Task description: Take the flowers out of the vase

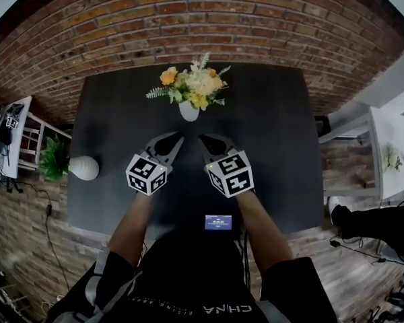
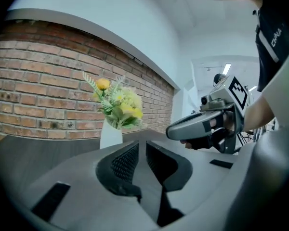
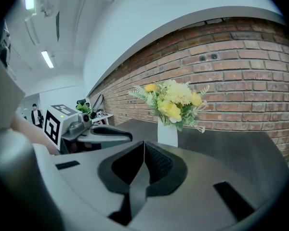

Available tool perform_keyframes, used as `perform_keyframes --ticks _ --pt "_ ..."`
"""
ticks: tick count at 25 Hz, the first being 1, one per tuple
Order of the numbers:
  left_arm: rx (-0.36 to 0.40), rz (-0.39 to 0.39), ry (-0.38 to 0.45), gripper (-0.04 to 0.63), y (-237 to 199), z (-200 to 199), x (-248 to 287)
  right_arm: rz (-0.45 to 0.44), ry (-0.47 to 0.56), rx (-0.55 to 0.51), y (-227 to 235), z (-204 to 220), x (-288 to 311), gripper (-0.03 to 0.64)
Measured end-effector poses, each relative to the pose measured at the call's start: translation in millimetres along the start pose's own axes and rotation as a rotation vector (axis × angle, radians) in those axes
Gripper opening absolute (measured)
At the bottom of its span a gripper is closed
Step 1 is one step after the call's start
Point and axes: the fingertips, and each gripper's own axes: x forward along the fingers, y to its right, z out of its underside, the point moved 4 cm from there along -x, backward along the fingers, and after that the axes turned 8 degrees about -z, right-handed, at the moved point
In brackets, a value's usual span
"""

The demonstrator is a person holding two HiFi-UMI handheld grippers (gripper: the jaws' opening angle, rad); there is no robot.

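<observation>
A bunch of yellow and cream flowers (image 1: 192,83) stands in a small white vase (image 1: 188,110) at the far middle of the dark table (image 1: 276,147). Both grippers hover side by side just short of the vase, apart from it. My left gripper (image 1: 178,138) is shut with nothing in it, and the flowers (image 2: 116,105) and vase (image 2: 111,134) lie ahead of it, a little to the left. My right gripper (image 1: 203,138) is also shut and empty, with the flowers (image 3: 173,102) and vase (image 3: 167,134) straight ahead of it.
A white round pot (image 1: 84,168) with a green plant (image 1: 52,159) sits at the table's left edge. A small device with a lit screen (image 1: 218,222) lies at the near edge. A brick wall (image 1: 188,19) runs behind the table, and white furniture (image 1: 394,153) stands to the right.
</observation>
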Motion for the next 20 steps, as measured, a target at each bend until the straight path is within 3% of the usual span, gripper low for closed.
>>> perform_keyframes --ticks 2,4,9,10,16,20 --pt "-0.029 -0.015 0.008 0.112 -11.2 2.3 9.5 0.003 0.001 -0.002 6.5 -3.6 7.1 0.008" --pt "-0.04 -0.023 0.004 0.16 -20.8 4.9 20.5 0.009 -0.003 -0.014 13.4 -6.1 15.3 0.008" --pt "0.013 -0.063 -0.024 0.302 -46.8 6.8 56.9 0.019 0.01 0.009 35.4 -10.5 38.0 0.011" --pt "0.024 -0.065 -0.032 0.324 -52.2 6.6 65.2 0.016 0.018 0.032 40.6 -11.9 42.3 0.057" --pt "0.051 -0.051 -0.03 0.327 -74.9 7.4 107.5 0.014 0.034 0.148 76.7 -12.9 63.3 0.239" --pt "0.075 -0.01 -0.015 0.347 -79.1 9.5 126.5 -0.007 0.05 0.178 96.9 -12.2 72.1 0.249"
